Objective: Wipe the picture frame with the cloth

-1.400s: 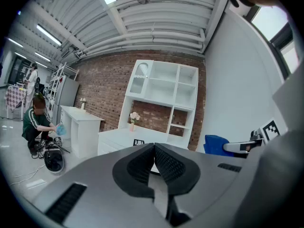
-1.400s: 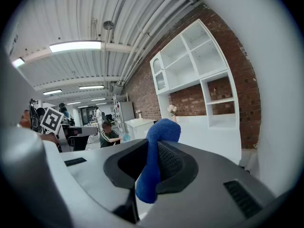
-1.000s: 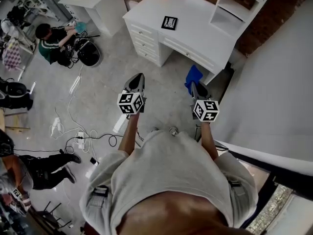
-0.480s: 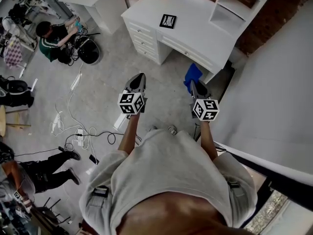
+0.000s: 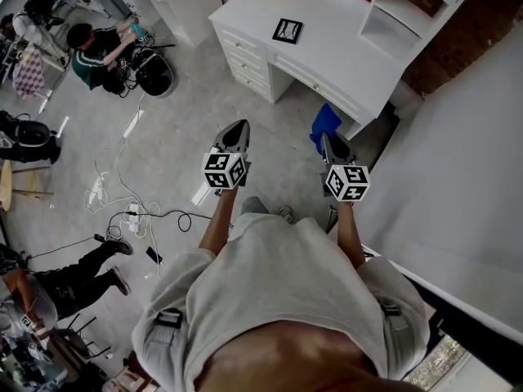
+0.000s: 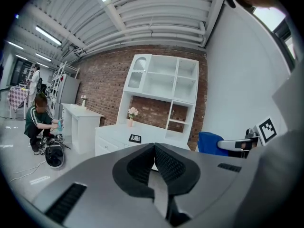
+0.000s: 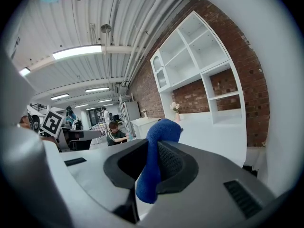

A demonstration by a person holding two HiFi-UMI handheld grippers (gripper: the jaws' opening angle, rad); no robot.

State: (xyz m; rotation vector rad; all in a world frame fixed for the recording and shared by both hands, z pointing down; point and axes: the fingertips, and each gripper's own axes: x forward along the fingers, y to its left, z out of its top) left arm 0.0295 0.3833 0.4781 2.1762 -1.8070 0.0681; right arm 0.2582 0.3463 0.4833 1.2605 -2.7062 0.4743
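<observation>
Change: very little has moved. The desk and the frame sit slightly higher in the head view than one second ago, and a shoe now shows further forward on the floor between the arms. Both tools are held in front of the chest as before.
Left gripper: its jaws are together with nothing between them; the left gripper view shows the two pads meeting. It points toward the desk.
Right gripper: its jaws are clamped on the cloth. In the right gripper view the blue fabric stands up between the pads and hangs below them.
Frame: it lies flat on the white desk top, near the left front part, far from both tools. A small vase stands behind it, by the brick wall.
Others: a person sits on the floor at the far left, well apart from the desk.
Meaning for the task: I judge that this is the approach on foot. The cloth is ready in the right tool, but wiping is not yet begun, because the frame is out of reach. The next need is to come close to the desk and lower the cloth on the frame.
</observation>
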